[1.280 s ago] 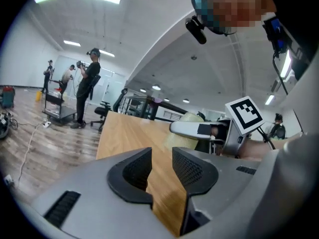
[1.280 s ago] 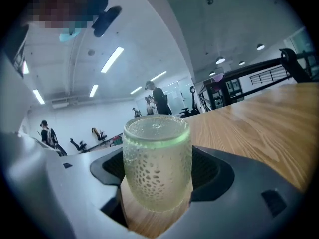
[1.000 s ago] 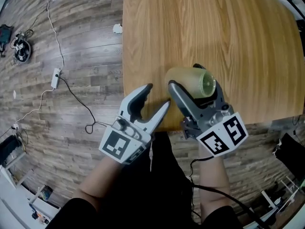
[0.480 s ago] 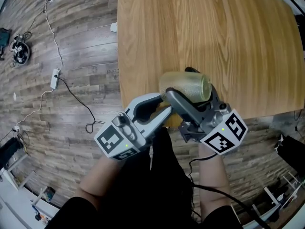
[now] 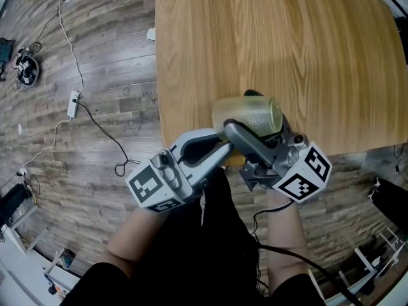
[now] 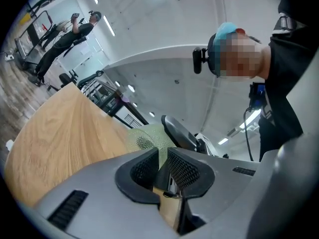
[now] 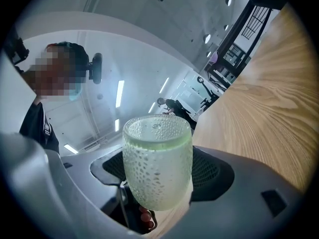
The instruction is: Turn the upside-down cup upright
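A pale green, dimpled glass cup lies on its side in the air over the near edge of the wooden table. My right gripper is shut on its body. In the right gripper view the cup sits between the pads of the right gripper, its thick base toward the top of the picture. My left gripper is just left of the cup, beside the right gripper's near finger. Its jaws are closing, with a narrow gap left. In the left gripper view the cup shows just past the left gripper; nothing is pressed between the pads.
Wood floor lies left of the table, with a white power strip and trailing cables. A small white object sits by the table's left edge. The table stretches away beyond the cup. People stand far off at a room's end.
The left jaws went from wide open to a narrow gap and moved up and right against the cup's near side. The right gripper and cup shifted slightly left.
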The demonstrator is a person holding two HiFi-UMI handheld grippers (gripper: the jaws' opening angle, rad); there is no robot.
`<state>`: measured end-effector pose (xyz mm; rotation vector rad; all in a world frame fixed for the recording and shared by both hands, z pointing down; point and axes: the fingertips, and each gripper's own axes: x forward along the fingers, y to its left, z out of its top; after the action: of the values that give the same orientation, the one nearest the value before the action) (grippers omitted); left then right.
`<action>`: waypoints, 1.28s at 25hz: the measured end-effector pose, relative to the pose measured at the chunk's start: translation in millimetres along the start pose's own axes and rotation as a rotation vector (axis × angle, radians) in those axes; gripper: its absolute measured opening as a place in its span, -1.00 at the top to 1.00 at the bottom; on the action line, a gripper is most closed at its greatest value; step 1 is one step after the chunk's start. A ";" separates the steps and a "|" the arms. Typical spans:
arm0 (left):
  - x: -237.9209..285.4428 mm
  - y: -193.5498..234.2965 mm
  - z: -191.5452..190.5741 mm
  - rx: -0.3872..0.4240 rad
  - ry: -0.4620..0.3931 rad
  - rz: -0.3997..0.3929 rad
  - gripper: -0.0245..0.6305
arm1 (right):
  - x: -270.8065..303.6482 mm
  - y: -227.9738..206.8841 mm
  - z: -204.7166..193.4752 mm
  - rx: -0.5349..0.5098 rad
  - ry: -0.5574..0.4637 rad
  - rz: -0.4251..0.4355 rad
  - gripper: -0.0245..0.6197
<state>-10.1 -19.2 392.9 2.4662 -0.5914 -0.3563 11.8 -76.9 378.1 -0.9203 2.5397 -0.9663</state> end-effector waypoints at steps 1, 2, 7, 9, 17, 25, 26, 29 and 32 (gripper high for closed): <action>-0.1 0.7 0.1 0.007 -0.002 0.001 0.74 | 0.7 -0.7 -0.1 0.005 -0.003 0.004 -0.20; -0.3 1.4 0.3 0.016 -0.003 0.001 0.75 | 1.4 -1.4 -0.3 0.010 -0.006 0.008 -0.20; -0.7 -0.1 0.9 0.044 -0.007 -0.017 0.78 | 1.2 -0.9 -0.4 0.021 -0.018 0.033 -0.20; 0.6 -1.5 4.4 0.060 -0.012 -0.023 0.80 | 3.0 -1.8 0.8 0.009 -0.016 0.040 -0.20; -2.3 0.3 0.4 0.108 0.010 -0.019 0.84 | 6.4 -5.9 5.6 -0.003 -0.018 0.050 -0.20; -17.9 5.8 -20.7 0.098 0.039 -0.013 0.86 | 6.3 -11.9 6.1 0.036 -0.046 0.049 -0.20; -15.9 5.8 -18.3 0.103 0.041 -0.009 0.87 | 6.0 -12.5 6.5 0.037 -0.051 0.044 -0.21; -10.0 5.8 -11.3 0.118 0.045 0.003 0.87 | 4.7 -15.9 7.2 0.032 -0.060 0.019 -0.23; -5.3 5.6 -5.5 0.132 0.047 0.011 0.87 | 3.8 -19.9 6.7 0.017 -0.062 -0.008 -0.26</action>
<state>-14.4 -18.1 401.2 2.5890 -0.6261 -0.2611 21.2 -94.1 386.5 -0.9414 2.4746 -0.9451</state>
